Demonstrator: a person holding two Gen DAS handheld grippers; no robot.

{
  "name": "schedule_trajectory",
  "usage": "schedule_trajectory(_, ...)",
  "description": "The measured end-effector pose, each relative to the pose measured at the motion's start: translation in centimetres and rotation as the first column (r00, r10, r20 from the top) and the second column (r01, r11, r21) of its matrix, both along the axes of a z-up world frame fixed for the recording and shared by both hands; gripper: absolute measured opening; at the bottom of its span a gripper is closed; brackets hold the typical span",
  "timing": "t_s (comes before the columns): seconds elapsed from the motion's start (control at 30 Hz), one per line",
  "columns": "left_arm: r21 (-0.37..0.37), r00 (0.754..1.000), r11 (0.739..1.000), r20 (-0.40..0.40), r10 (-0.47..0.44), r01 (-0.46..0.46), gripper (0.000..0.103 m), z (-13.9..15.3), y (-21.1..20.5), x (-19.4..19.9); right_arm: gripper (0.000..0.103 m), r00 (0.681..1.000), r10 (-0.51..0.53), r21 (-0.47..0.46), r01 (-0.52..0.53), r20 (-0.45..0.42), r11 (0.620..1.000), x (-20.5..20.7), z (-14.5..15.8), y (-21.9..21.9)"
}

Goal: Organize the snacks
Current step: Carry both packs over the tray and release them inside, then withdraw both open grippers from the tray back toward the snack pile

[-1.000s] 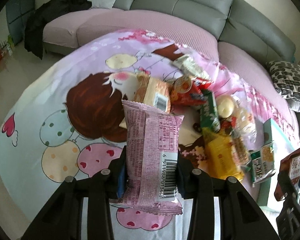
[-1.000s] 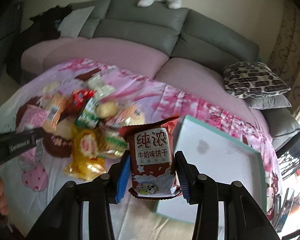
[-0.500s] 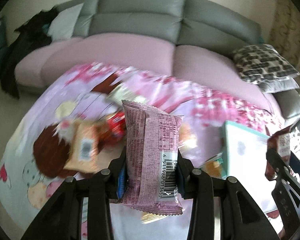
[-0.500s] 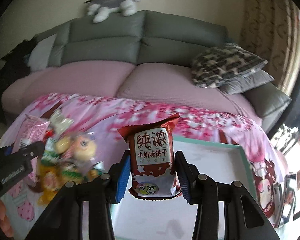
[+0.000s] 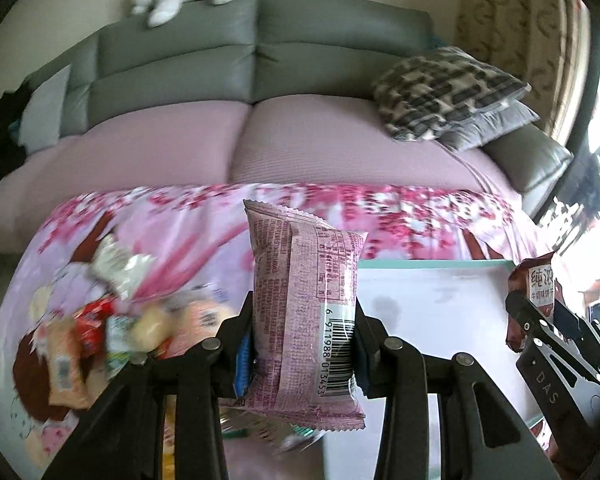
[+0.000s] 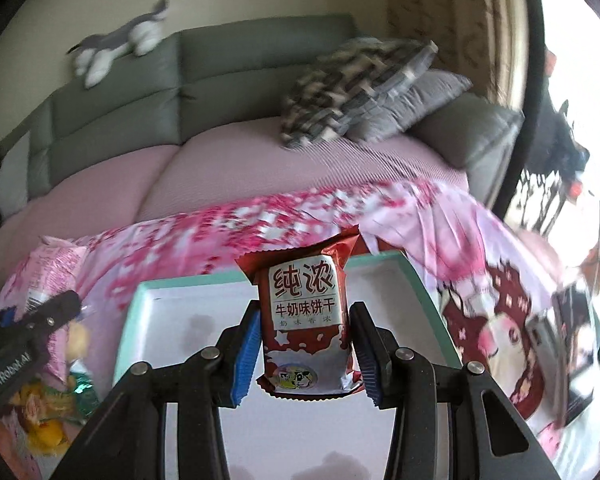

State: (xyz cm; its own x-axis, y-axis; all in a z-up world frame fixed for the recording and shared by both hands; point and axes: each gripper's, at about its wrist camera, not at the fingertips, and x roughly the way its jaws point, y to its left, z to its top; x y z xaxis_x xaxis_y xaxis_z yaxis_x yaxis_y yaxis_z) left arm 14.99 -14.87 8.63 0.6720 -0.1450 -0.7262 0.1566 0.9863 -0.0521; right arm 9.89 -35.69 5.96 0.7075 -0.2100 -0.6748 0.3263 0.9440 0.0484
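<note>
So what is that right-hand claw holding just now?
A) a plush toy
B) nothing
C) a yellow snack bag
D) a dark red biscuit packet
D: the right gripper is clamped on a dark red biscuit packet, poised over the white tray.

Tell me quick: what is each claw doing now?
Left claw: shut on the pink packet.
Right claw: shut on the red biscuit packet, above the white tray.

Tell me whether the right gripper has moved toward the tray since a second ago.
Yes. The right gripper, holding the red biscuit packet, now sits over the white tray; earlier the tray lay off to its right.
</note>
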Motion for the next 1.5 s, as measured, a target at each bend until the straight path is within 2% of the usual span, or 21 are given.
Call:
schedule_trajectory(0.13, 0.0, 0.998, 0.998, -0.021, -0.059, 0.059, 0.041, -1.8, -3.5, 1.5, 0.046, 0.998, -0.063, 0.014, 0.064, -0.027, 0.998, 0.0, -1.8, -2.1)
schedule_trajectory(0.23, 0.005, 0.997, 0.998, -0.03, -0.066, 0.066, 0.041, -3.4, -5.3, 2.0, 0.046, 0.993, -0.103, 0.034, 0.105, -0.056, 0.994, 0.0, -3.3, -3.7)
schedule_trajectory(0.4, 0.007, 0.996, 0.997, -0.043, -0.08, 0.08, 0.041, -5.7, -7.0, 2.7, 0.046, 0.989, -0.13, 0.058, 0.134, -0.071, 0.989, 0.0, -3.6, -4.2)
schedule_trajectory(0.57, 0.004, 0.996, 0.996, -0.029, -0.085, 0.085, 0.043, -6.1, -7.6, 3.0, 0.048, 0.989, -0.13, 0.062, 0.134, -0.071, 0.989, 0.3, -3.1, -3.8)
schedule_trajectory(0.63, 0.009, 0.997, 0.997, -0.023, -0.08, 0.08, 0.055, -5.8, -7.4, 2.8, 0.048, 0.99, -0.128, 0.061, 0.131, -0.064, 0.989, 0.2, -2.9, -3.8)
schedule_trajectory(0.67, 0.007, 0.997, 0.997, -0.023, -0.078, 0.078, 0.072, -5.7, -7.3, 2.7, 0.048, 0.99, -0.125, 0.058, 0.128, -0.057, 0.99, 0.1, -2.7, -3.7)
schedule_trajectory(0.7, 0.005, 0.997, 0.997, -0.025, -0.076, 0.076, 0.08, -5.6, -7.1, 2.7, 0.048, 0.991, -0.122, 0.057, 0.125, -0.053, 0.991, 0.0, -2.5, -3.5)
schedule_trajectory(0.8, -0.008, 0.998, 0.999, -0.036, -0.054, 0.054, 0.08, -5.2, -6.3, 2.4, 0.048, 0.992, -0.112, 0.05, 0.114, -0.057, 0.992, 0.0, -2.3, -3.2)
schedule_trajectory(0.87, -0.01, 0.998, 0.999, -0.043, -0.034, 0.033, 0.08, -4.9, -5.5, 2.2, 0.06, 0.992, -0.105, 0.043, 0.108, -0.073, 0.993, 0.0, -2.3, -3.1)
schedule_trajectory(0.9, -0.008, 0.999, 1.0, -0.047, -0.026, 0.026, 0.081, -4.9, -5.3, 2.1, 0.078, 0.991, -0.101, 0.041, 0.104, -0.085, 0.994, 0.0, -2.3, -3.0)
schedule_trajectory(0.93, -0.003, 0.999, 1.0, -0.052, -0.016, 0.016, 0.081, -4.8, -4.9, 2.0, 0.091, 0.991, -0.095, 0.039, 0.099, -0.098, 0.994, 0.1, -2.4, -2.9)
schedule_trajectory(1.03, 0.013, 0.997, 0.999, -0.063, 0.032, -0.032, 0.092, -4.9, -3.6, 2.0, 0.103, 0.991, -0.079, 0.029, 0.083, -0.109, 0.996, 0.0, -2.3, -2.6)
schedule_trajectory(1.17, 0.015, 0.994, 0.996, -0.06, 0.094, -0.094, 0.1, -5.2, -1.4, 2.1, 0.103, 0.99, -0.056, 0.017, 0.059, -0.13, 0.998, 0.2, -2.2, -1.9)
schedule_trajectory(1.33, 0.02, 0.984, 0.985, -0.03, 0.173, -0.172, 0.1, -5.1, 1.0, 2.0, 0.103, 0.989, -0.046, 0.013, 0.048, -0.141, 0.999, 0.2, -2.2, -1.3)
schedule_trajectory(1.5, 0.047, 0.976, 0.975, -0.034, 0.217, -0.215, 0.1, -5.3, 2.5, 1.5, 0.103, 0.991, -0.027, 0.021, 0.03, -0.129, 0.999, 0.0, -1.8, -0.8)
